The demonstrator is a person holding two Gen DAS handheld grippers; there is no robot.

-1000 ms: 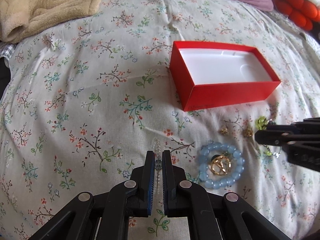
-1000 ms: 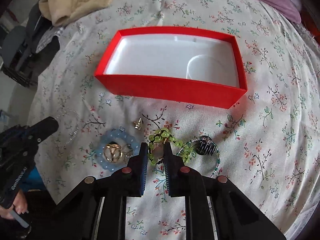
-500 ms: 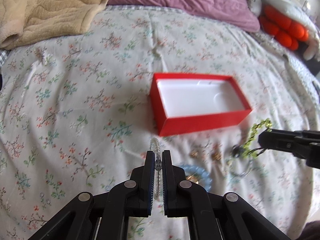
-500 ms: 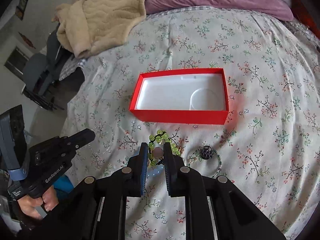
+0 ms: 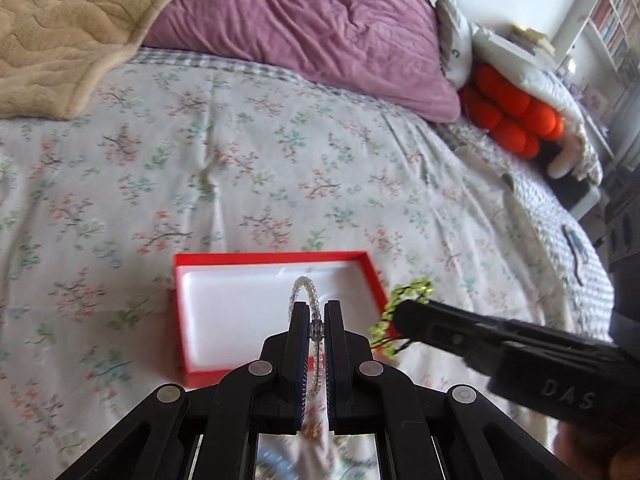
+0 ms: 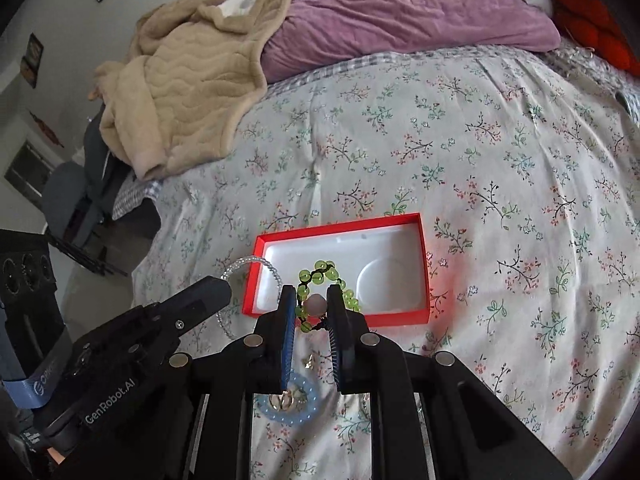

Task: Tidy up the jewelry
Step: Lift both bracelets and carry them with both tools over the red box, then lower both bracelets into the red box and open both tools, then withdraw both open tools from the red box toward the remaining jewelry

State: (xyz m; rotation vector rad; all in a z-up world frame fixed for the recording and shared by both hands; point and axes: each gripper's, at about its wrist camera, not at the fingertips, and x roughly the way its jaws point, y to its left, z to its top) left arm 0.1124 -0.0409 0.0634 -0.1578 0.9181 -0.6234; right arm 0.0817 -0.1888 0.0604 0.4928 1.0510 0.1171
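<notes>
An open red box [image 5: 192, 312] [image 6: 424, 264] with a white lining lies on the flowered bedspread. My left gripper [image 5: 316, 312] [image 6: 218, 292] is shut on a clear beaded bracelet [image 5: 306, 286] [image 6: 248, 262], held up in front of the box. My right gripper [image 6: 312, 296] [image 5: 400, 318] is shut on a green beaded bracelet [image 6: 322, 274] [image 5: 408, 286] with a pale round bead between the pads, lifted at the box's near side. A light blue beaded bracelet [image 6: 298, 406] with a gold charm lies on the bed beneath the right gripper.
A small gold earring [image 6: 309, 360] lies near the blue bracelet. A beige blanket [image 6: 184, 92] and a purple pillow [image 6: 400, 8] sit at the head of the bed. An orange cushion [image 5: 516, 116] is at the far right. The bed edge drops off at the left.
Both grippers have risen from the bedspread, each lifting its bracelet, and tilted up toward the red box. The box now looks smaller and lower in both views.
</notes>
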